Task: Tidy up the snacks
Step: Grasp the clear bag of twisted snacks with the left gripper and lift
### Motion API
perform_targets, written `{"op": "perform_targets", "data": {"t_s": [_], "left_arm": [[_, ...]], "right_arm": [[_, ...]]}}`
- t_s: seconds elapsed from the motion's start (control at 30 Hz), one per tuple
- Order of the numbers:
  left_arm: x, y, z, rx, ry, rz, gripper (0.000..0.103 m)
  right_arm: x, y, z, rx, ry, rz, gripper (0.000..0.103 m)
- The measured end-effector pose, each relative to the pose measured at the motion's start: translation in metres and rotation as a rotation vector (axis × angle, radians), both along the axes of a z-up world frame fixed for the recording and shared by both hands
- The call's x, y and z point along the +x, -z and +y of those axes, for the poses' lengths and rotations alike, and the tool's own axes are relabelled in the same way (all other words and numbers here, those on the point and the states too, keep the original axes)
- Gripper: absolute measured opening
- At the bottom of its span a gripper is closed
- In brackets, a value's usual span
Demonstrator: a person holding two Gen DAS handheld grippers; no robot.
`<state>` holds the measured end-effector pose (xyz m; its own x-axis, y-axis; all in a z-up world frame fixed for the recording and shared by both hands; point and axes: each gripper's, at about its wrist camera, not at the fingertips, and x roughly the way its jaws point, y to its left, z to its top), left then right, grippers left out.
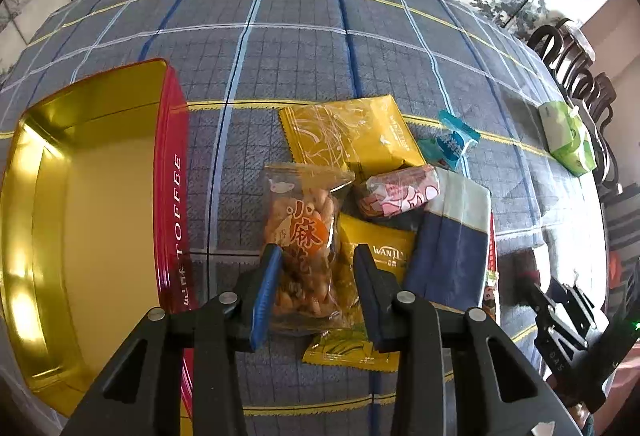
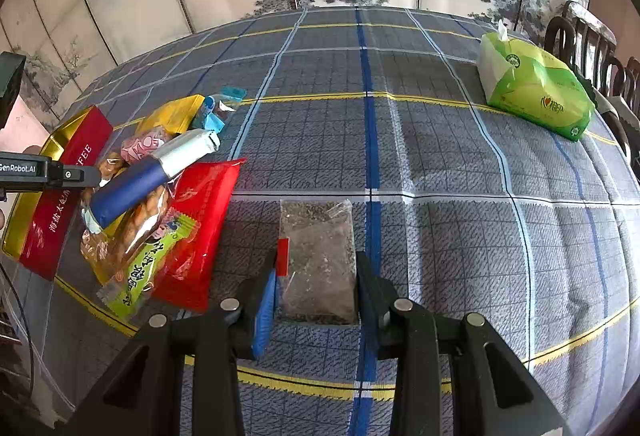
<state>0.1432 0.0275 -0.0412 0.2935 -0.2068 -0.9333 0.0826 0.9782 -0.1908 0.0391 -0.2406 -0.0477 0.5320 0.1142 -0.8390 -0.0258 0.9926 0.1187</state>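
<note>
1. Toffee tin (image 1: pixel 92 204): open, gold-lined and red-walled, at the far left of the counter (image 1: pixel 304 48), nothing in it. Risk: a packet carried over low may catch the red wall and nudge the tin along the cloth.

2. Left gripper (image 1: pixel 316 268): clenched on the clear bag of fried dough twists (image 1: pixel 308 236), pads on both of its sides. Risk: the film is slick and crinkly, so the bag may slip out on the lift. It may also drag the yellow packet (image 1: pixel 352 348) lying under it.

3. Snack heap, just right of the tin: a second yellow packet (image 1: pixel 352 136), a pink-wrapped sweet (image 1: pixel 396 194), a blue-and-white packet (image 1: pixel 452 240) and a small teal packet (image 1: pixel 454 140), overlapping or touching. Risk: pulling the dough-twist bag free could tip its neighbours off the pile. The red pouch (image 2: pixel 200 232) and green bar (image 2: pixel 148 272) lie at its near edge and could slide toward the counter edge.

4. Right gripper (image 2: pixel 316 284): closed on a clear bag of dark seeds (image 2: pixel 320 260), well apart from the heap. Risk: the bag is thin and limp, so it could sag or fold out of the grip in transit. The two grippers could crowd each other over the tin.

5. Green tissue pack (image 2: pixel 536 88): far right, clear of the work; no hazard judged.
</note>
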Motion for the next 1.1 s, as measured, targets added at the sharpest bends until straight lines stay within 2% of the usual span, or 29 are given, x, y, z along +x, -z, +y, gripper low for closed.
{"op": "perform_targets", "data": {"t_s": [0.33,0.43,0.5,0.63,0.67,0.9,1.1], "left_arm": [[0.004,0.002,0.005,0.009,-0.014,0.007,0.037],[0.004,0.004,0.004,0.019,-0.012,0.004,0.040],[0.005,0.008,0.003,0.030,-0.012,0.017,0.046],[0.004,0.008,-0.001,0.061,0.001,-0.002,0.043],[0.004,0.008,-0.001,0.060,0.000,-0.004,0.034],[-0.003,-0.003,0.003,0.047,0.002,-0.032,0.033],[-0.013,-0.024,0.007,0.046,0.010,-0.072,0.033]], "right_arm": [[0.000,0.000,-0.001,0.004,0.000,0.000,0.036],[0.000,0.000,0.000,0.003,-0.001,0.000,0.036],[0.000,0.000,0.000,0.004,0.000,0.000,0.036],[0.000,0.000,-0.001,0.003,0.000,0.001,0.036],[0.000,0.000,-0.001,0.003,0.000,0.002,0.036],[0.000,0.000,0.001,-0.007,0.000,0.006,0.036],[0.003,0.000,0.004,-0.023,0.003,0.017,0.036]]}}
